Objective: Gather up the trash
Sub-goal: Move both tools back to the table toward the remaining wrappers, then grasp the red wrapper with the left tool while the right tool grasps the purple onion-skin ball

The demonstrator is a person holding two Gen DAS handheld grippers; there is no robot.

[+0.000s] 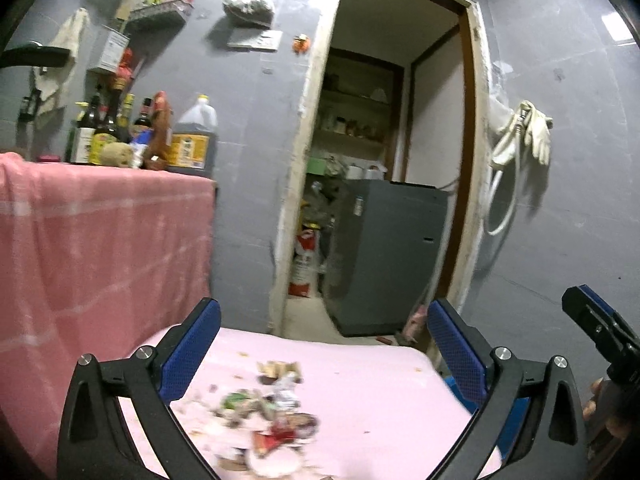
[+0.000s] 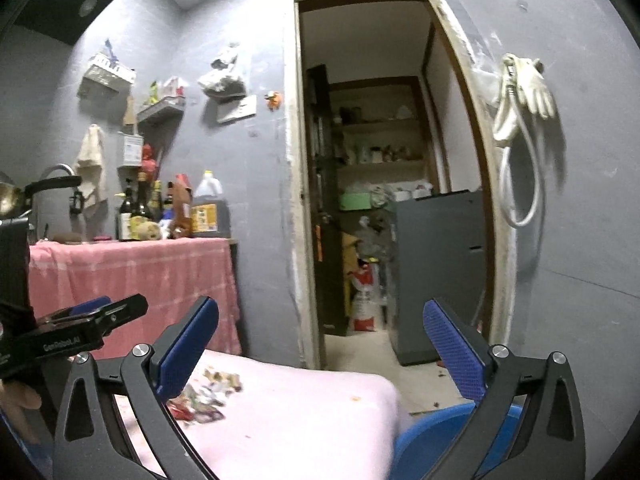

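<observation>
In the left wrist view, your left hand-held gripper is spread wide with nothing between its blue pads, hovering above the pink-covered desk. The trash pile, a blurred heap of wrappers, scraps and crumbs, lies on the cloth low in the frame, between the fingers and nearer the left one. To do this step well, tip down and settle over a single wrapper at the pile's edge before you close; a grab into the middle would likely scatter crumbs or pinch the cloth. The right hand-held gripper shows at the right edge, apart from yours. Behind stand a taller surface draped in a pink checked cloth and carrying sauce bottles, and a doorway with a grey cabinet inside; none of these block you. In the right wrist view, your right hand-held gripper is likewise wide open and empty, held high. The trash pile sits beside its left finger, so you would have to swing left to reach it. The left hand-held gripper juts in from the left, close by, and is what you could most likely bump. A blue bin shows low beside the desk's edge, probably where the trash belongs. A white glove and cord hang on the wall, well clear.
</observation>
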